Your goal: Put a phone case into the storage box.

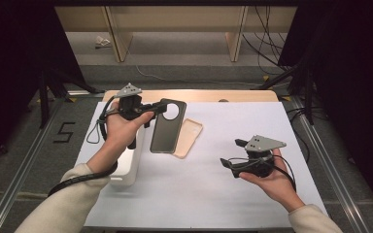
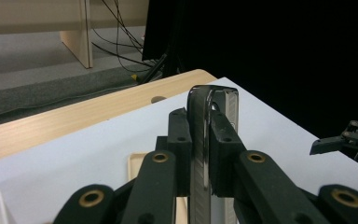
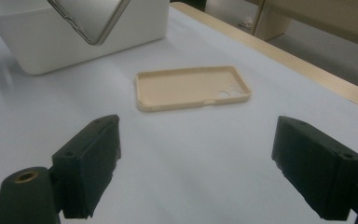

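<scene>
**Holding the phone up, with the case lying loose on the mat**

Gripping a dark phone (image 1: pixel 167 127) by its top edge, our left claw (image 1: pixel 150 109) has its jaws pressed tight on the thin body. In the left gripper view the phone (image 2: pixel 200 140) stands edge-on between the two pads, its rounded metal rim rising above them toward 12 o'clock. From above, the phone hangs from the claw toward 5 o'clock, with its round camera ring just beside the jaws.

Our right claw (image 1: pixel 234 158) sits at 4 o'clock from the phone, well apart from it, and its jaws are spread wide with nothing between them. In the right gripper view we look between those two pads (image 3: pixel 91 165) across bare mat to the beige phone case (image 3: pixel 193 87), which lies open side up toward 12 o'clock, its two small lens holes at the right end. Seen from above, the case (image 1: pixel 189 137) lies just beside the phone's lower right edge, at about 10 o'clock from the right claw.

A white tub (image 1: pixel 126 167) stands at 7 o'clock from the phone, partly under our left forearm. In the right gripper view it (image 3: pixel 74 42) stands beyond the case, with a corner of the phone (image 3: pixel 91 18) hanging before it. Nothing lies on the white mat (image 1: pixel 213 194) between the right claw and the case.
</scene>
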